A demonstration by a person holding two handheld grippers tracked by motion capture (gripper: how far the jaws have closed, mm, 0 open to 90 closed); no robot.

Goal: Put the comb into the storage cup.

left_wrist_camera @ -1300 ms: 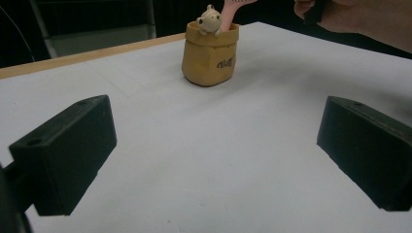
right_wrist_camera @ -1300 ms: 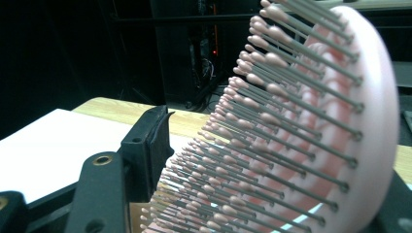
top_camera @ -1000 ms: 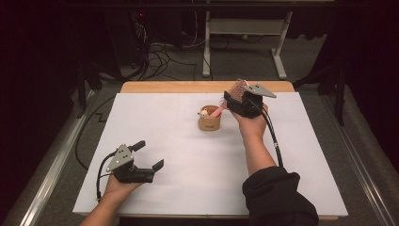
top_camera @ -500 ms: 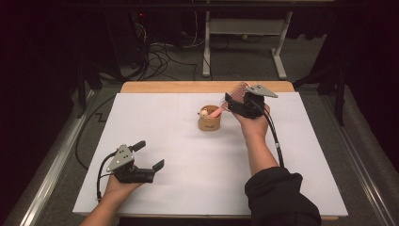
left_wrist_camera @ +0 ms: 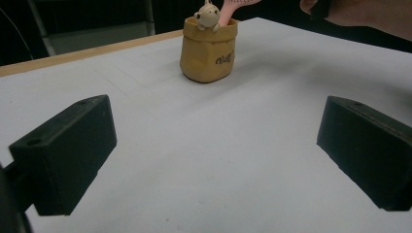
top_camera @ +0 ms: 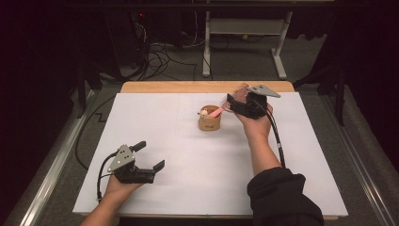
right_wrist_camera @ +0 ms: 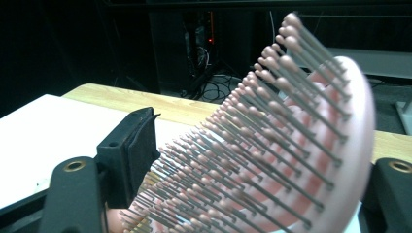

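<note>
A: Pink hairbrush (right_wrist_camera: 272,145) stands handle-down in the tan pot (top_camera: 209,120) mid-tabletop (top_camera: 188,188), its head between the right hand-held gripper (top_camera: 230,101) jaws, which have just been opening.

B: Letting go, probably. The left hand-held gripper (top_camera: 149,155) rests spread and empty, near the front edge.

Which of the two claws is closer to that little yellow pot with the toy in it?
The right. The right claw sits just beside the yellow pot, around the pink hairbrush whose handle rests in it. The left claw rests far off near the table's front edge, open.
</note>
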